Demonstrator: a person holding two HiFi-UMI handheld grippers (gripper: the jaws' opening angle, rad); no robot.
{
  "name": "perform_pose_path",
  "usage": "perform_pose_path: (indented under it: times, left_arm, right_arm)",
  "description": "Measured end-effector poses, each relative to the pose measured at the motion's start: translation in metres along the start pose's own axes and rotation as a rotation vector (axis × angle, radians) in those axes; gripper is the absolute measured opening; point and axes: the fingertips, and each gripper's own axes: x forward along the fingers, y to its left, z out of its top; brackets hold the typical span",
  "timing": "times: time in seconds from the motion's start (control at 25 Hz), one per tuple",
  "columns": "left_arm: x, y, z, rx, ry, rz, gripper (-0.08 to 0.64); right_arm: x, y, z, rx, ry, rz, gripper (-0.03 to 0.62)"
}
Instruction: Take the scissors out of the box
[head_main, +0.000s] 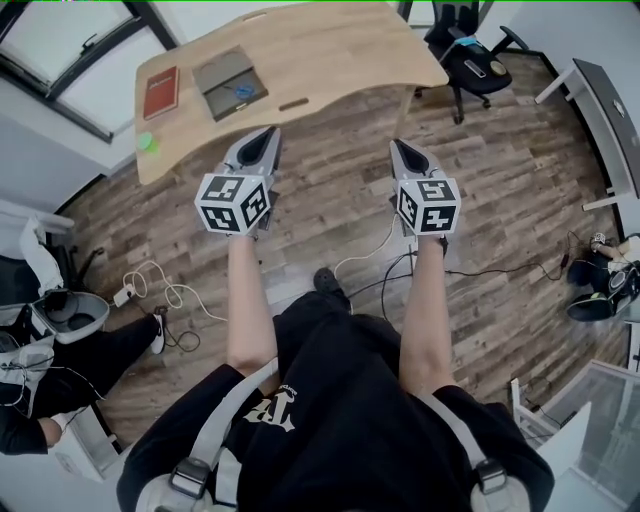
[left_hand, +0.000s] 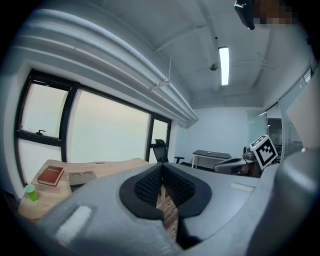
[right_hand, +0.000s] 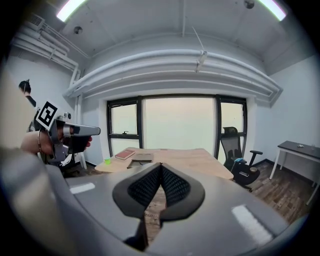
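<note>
As both forearms stretch forward side by side, left gripper (head_main: 267, 135), right gripper (head_main: 398, 147), jaws clenched, empty.

Matt wooden table (head_main: 330, 50), plank floor (head_main: 330, 200) (worn)

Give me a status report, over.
Left gripper shut, empty. Right gripper the same. Box on the table, not yet reached. Nothing blocking the way.

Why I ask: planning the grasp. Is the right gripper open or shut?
Shut: in its own view the right gripper shows jaws meeting at the tips, nothing between them.
</note>
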Motion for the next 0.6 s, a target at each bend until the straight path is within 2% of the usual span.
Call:
perform_pose_path:
  times: [0.32, 0.6]
  left_arm:
    - [0.029, 0.024, 0.002, -0.006, -0.005, 0.020, -0.002]
    - [0.021, 0.053, -0.004, -0.031, -0.006, 0.092, -0.002]
  right_arm:
    - [0.046, -0.011, -0.001, 0.016, 0.020, 0.024, 0.002]
    - [0.079, 0.003, 0.005, -0.010, 0.026, 0.091, 0.002]
